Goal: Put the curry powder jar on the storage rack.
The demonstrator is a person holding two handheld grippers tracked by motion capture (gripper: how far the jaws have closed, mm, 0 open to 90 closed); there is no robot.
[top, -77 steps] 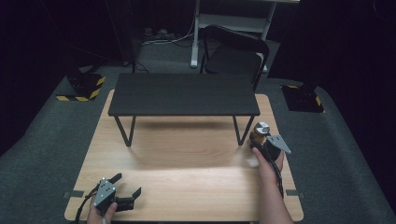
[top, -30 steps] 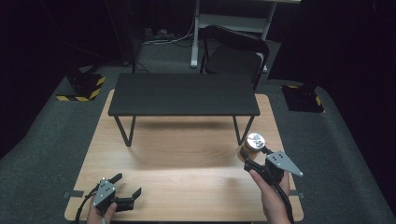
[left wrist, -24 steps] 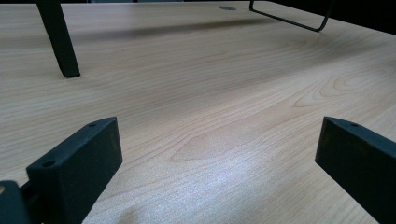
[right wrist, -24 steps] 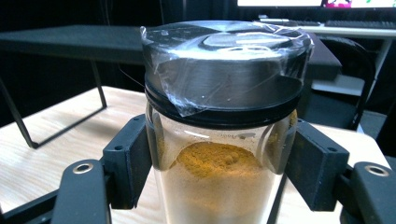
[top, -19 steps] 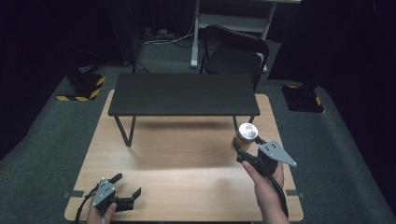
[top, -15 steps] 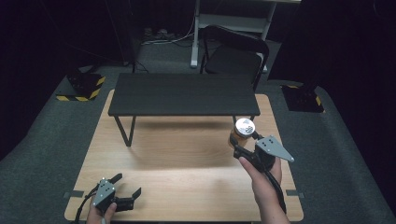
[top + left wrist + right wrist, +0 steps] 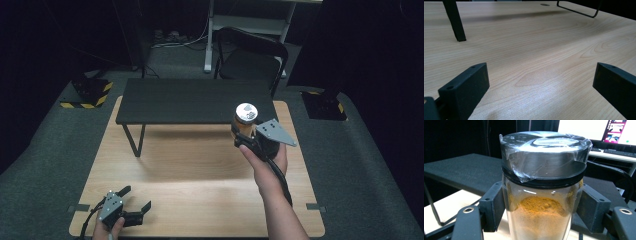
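Wooden table [image 7: 190,165]; right gripper [image 7: 245,136] jaws clamp spice jar [image 7: 544,190], orange powder inside.

Surface: light wood [image 7: 200,170], centre, lit from above.
Shelf: low black bench [image 7: 195,100] at 12 o'clock.
Floor: grey carpet [image 7: 45,165].
Chair: black [image 7: 250,55], 1 o'clock.
Markers: yellow-black striped blocks [image 7: 90,92] at 10 o'clock.
Room: dark.

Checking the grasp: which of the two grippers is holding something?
The right gripper, shut on the spice jar of orange powder. The left gripper rests open on the wooden table.
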